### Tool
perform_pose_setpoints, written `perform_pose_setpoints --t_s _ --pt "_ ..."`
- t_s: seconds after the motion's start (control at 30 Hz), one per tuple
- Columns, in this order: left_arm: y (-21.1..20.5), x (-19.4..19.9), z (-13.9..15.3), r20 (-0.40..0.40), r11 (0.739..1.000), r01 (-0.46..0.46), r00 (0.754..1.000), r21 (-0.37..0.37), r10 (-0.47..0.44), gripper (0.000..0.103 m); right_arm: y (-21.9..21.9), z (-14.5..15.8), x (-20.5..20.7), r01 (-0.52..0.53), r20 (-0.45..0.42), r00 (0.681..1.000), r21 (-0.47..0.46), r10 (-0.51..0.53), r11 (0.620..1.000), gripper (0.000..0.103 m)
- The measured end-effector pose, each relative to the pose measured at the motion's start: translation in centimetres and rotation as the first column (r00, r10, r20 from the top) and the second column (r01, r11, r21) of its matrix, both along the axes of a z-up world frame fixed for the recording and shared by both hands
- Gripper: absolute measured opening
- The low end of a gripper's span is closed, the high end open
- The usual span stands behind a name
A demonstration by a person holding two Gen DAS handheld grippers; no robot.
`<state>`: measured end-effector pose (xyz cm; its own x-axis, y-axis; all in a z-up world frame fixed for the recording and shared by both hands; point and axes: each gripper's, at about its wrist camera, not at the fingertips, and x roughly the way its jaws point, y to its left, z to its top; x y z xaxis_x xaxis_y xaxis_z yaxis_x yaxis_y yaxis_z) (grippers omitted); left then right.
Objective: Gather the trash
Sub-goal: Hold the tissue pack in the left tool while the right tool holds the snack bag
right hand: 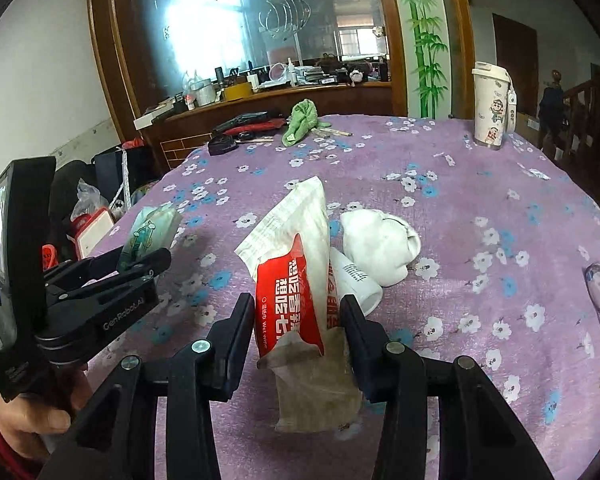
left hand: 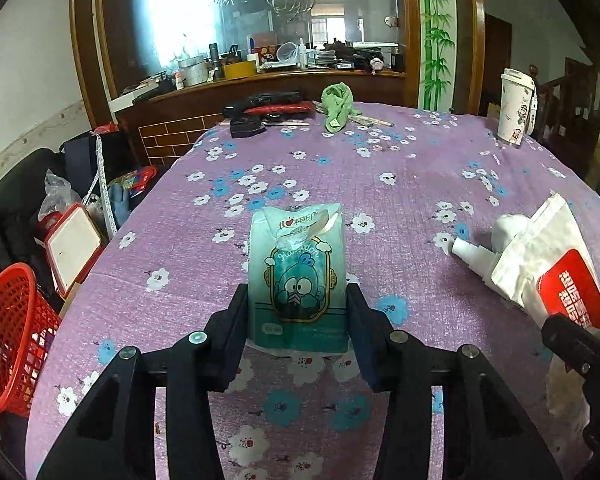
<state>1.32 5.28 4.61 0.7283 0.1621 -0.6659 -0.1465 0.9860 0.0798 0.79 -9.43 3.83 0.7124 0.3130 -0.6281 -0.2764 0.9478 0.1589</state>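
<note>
In my left claw I have the teal cartoon tissue pack pinched between narrowed pads, lifted over the desk; my right claw likewise grips the red-and-white wet-wipe packet. Both wrappers are thin, slick, crinkly film, so I judge either could slide out if I swing too fast toward the red mesh basket at nine o'clock below the desk edge. Just beyond, at two o'clock, a crumpled white tissue wad and a smooth white plastic tube lie touching. Far off at twelve sits a rumpled green cloth, at one a tall printed tumbler.
</note>
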Motion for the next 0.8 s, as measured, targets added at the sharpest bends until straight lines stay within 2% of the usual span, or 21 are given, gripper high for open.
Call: perform_pose_setpoints --t_s 0.8 --pt "-0.61 -0.36 0.03 0.023 0.999 0.035 0.999 0.001 -0.035 0.045 -0.21 -0.17 -0.16 0.004 0.005 1.0 -0.007 -0.004 1.0 0.048"
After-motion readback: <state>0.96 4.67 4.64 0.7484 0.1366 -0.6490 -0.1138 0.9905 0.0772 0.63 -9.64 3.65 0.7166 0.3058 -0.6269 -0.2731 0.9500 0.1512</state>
